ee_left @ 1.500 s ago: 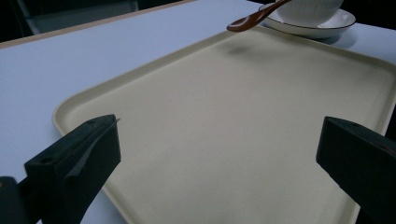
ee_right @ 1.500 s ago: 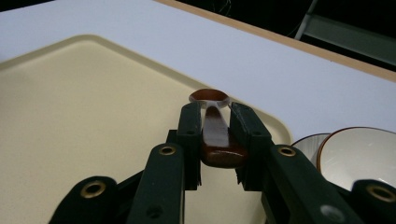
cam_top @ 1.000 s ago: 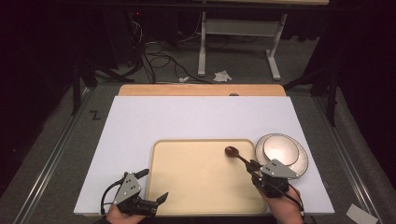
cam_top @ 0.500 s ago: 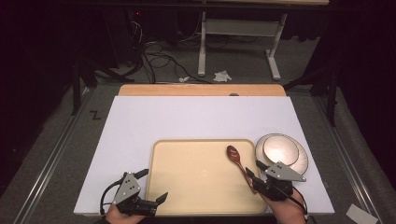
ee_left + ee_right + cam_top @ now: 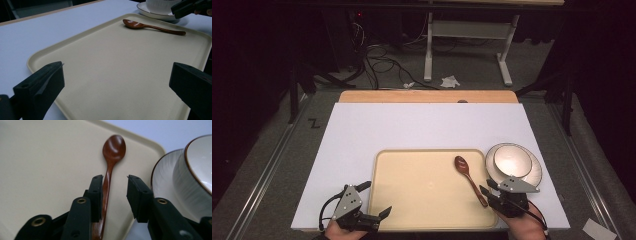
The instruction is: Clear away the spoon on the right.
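Observation:
A dark brown wooden spoon (image 5: 469, 179) lies flat on the right side of the beige tray (image 5: 422, 187), with its bowl pointing away from me. My right gripper (image 5: 487, 187) hovers over the handle's near end and is open. In the right gripper view the spoon (image 5: 111, 165) runs along the inside of the left jaw and the gripper (image 5: 115, 178) holds nothing. My left gripper (image 5: 377, 197) stands open over the tray's front left corner. From the left gripper view, the spoon (image 5: 150, 25) is on the far side of the tray (image 5: 112, 70).
A white bowl (image 5: 512, 160) sits on a brown-rimmed plate (image 5: 534, 172) just right of the tray, close to my right gripper. The tray rests on a white table sheet (image 5: 412, 130). Beyond the table are a desk frame and cables on the floor.
The right gripper has drawn back toward the table's front edge and opened. The spoon now lies loose on the tray. The left gripper has stayed where it was.

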Action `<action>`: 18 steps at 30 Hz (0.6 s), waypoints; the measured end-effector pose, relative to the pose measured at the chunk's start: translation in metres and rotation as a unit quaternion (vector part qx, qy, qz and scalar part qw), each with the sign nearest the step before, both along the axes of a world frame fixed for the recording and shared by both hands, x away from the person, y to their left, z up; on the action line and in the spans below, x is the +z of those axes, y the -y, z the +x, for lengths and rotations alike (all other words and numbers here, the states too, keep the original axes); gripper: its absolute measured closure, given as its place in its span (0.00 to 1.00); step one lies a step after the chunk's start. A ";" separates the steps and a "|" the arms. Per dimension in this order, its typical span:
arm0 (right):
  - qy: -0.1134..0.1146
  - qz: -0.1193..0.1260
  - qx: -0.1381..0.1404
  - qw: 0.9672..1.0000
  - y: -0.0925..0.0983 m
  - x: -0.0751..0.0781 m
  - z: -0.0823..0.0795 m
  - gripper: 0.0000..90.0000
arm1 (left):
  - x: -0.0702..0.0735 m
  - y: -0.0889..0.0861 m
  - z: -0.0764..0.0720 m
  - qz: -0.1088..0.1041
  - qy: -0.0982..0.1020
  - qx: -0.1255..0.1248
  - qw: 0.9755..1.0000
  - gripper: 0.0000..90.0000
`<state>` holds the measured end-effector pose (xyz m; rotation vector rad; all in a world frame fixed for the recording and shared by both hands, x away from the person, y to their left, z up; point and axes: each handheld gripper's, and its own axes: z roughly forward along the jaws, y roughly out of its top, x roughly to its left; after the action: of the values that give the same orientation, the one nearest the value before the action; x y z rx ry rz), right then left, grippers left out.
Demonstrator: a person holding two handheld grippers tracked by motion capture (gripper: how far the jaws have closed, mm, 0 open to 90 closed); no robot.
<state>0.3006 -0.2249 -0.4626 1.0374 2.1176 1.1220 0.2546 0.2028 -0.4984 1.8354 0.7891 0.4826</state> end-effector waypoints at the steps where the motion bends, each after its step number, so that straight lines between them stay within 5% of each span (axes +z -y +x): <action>1: -0.001 0.001 -0.001 1.000 0.001 0.000 0.000 0.78 | 0.000 0.000 0.000 0.000 0.000 0.000 1.000 0.01; 11: -0.039 -0.012 0.013 0.999 0.013 -0.010 0.003 1.00 | 0.000 0.000 0.000 -0.002 0.001 0.000 1.000 0.01; 18: -0.078 -0.052 0.005 0.996 0.012 -0.020 0.005 1.00 | 0.000 0.000 -0.001 -0.001 0.002 -0.002 1.000 0.01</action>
<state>0.3052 -0.2369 -0.4828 1.0984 2.2795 0.9511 0.2536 0.2024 -0.4981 1.8339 0.7828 0.4813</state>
